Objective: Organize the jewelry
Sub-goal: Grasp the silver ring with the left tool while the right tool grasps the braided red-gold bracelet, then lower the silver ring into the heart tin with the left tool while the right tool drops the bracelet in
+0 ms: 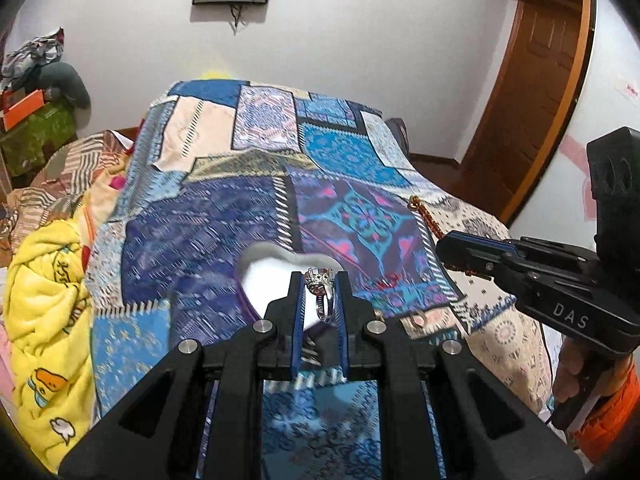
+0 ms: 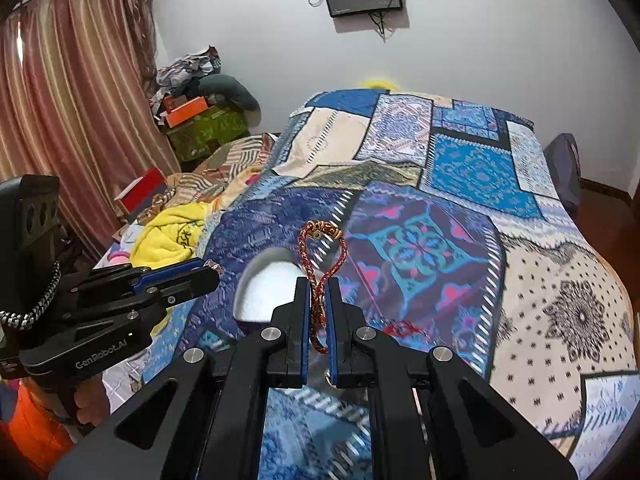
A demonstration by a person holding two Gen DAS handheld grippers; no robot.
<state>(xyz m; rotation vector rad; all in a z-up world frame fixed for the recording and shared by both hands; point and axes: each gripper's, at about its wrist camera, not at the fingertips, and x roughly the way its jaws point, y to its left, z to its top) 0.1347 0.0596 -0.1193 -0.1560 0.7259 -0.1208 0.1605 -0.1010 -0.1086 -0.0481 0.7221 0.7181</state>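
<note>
While the left claw point(image 1: 320, 280) pinches a ring point(image 1: 320, 289) and the right claw point(image 2: 319, 286) a bracelet point(image 2: 322, 252), lower both gently into the heart-shaped box point(image 1: 264, 276) just beneath them.

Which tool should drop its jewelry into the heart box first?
Probably the left tool. It pinches the ring right over the heart box, so letting go there looks easy. The right tool grips the bracelet, which hangs beside the box's right edge.

One ring point(image 1: 320, 288), one bracelet point(image 2: 320, 264), one heart-shaped box point(image 1: 264, 276)
</note>
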